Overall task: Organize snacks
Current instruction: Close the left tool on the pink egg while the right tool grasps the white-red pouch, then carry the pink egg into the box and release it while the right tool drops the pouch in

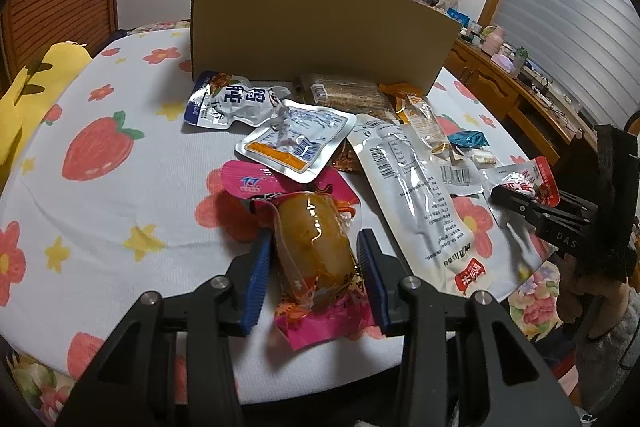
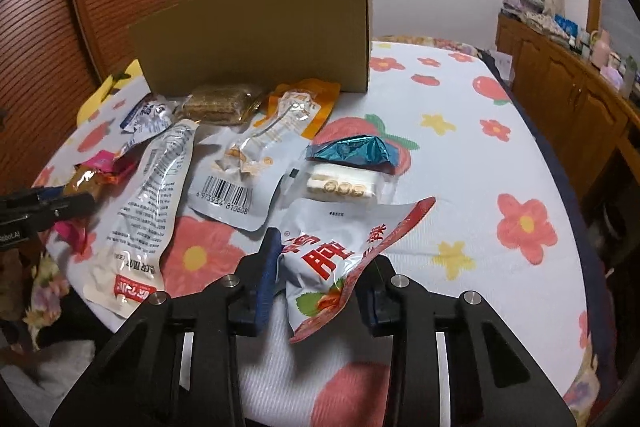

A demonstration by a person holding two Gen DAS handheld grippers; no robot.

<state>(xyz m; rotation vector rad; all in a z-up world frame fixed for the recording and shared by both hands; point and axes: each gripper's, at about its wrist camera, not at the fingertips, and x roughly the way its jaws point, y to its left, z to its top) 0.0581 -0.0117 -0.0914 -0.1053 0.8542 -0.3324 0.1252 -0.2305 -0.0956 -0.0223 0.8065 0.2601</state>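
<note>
A pile of snack packets lies on a flower-print bed cover (image 1: 100,187) in front of a cardboard box (image 1: 312,27). My left gripper (image 1: 316,251) is shut on a pink packet with a yellow-brown snack (image 1: 312,239). My right gripper (image 2: 320,267) is shut on a white and red packet (image 2: 336,255); it also shows at the right of the left wrist view (image 1: 520,203). A long silver packet (image 1: 416,203), a silver and orange packet (image 1: 300,143) and a blue and white packet (image 1: 224,103) lie between the grippers and the box.
A brown biscuit packet (image 2: 218,103), an orange packet (image 2: 296,107), a teal wrapper (image 2: 352,147) and a small clear packet (image 2: 344,185) lie by the box (image 2: 256,35). A yellow plush (image 1: 28,95) lies at the left. A wooden cabinet (image 2: 568,99) with clutter stands at the right.
</note>
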